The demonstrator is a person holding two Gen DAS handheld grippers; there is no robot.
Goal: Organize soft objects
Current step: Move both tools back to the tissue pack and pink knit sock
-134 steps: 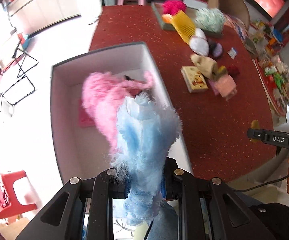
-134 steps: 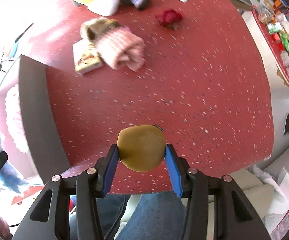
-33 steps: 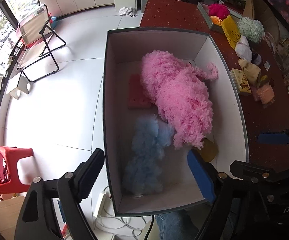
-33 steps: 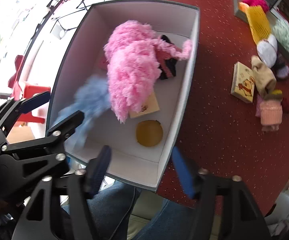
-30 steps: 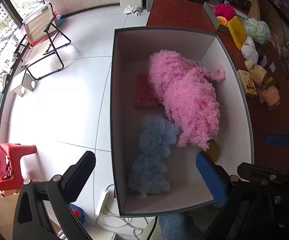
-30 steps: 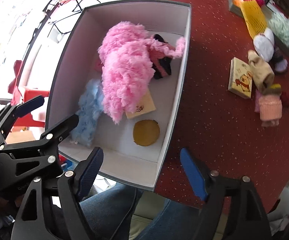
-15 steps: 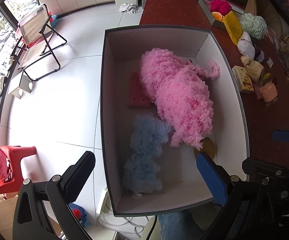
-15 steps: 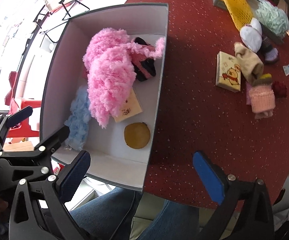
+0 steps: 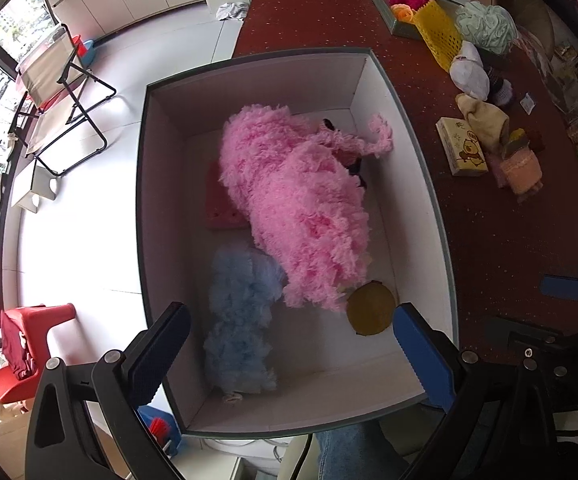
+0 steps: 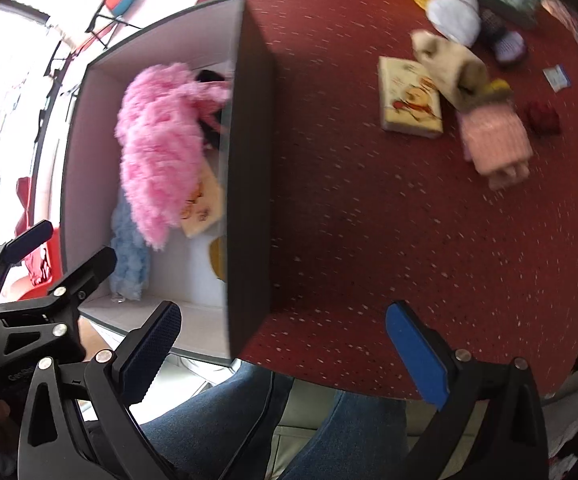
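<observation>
Swung tableward, right gripper (image 10: 277,344) and left gripper (image 9: 289,344) gape empty; pink knit roll (image 10: 497,144) next (light, squashy) — pinch mid-body.

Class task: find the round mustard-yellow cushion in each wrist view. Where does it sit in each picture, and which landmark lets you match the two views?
Left wrist: round yellow cushion lies on the box floor, lower right, beside the pink fluffy toy.
Right wrist: only a sliver shows behind the box's near wall.
Shared landmark: the pink fluffy toy.

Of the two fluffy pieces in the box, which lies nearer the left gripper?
The light blue fluffy piece, lying in the box just ahead of the open left gripper; the bigger pink fluffy piece stretches toward the far wall.
</observation>
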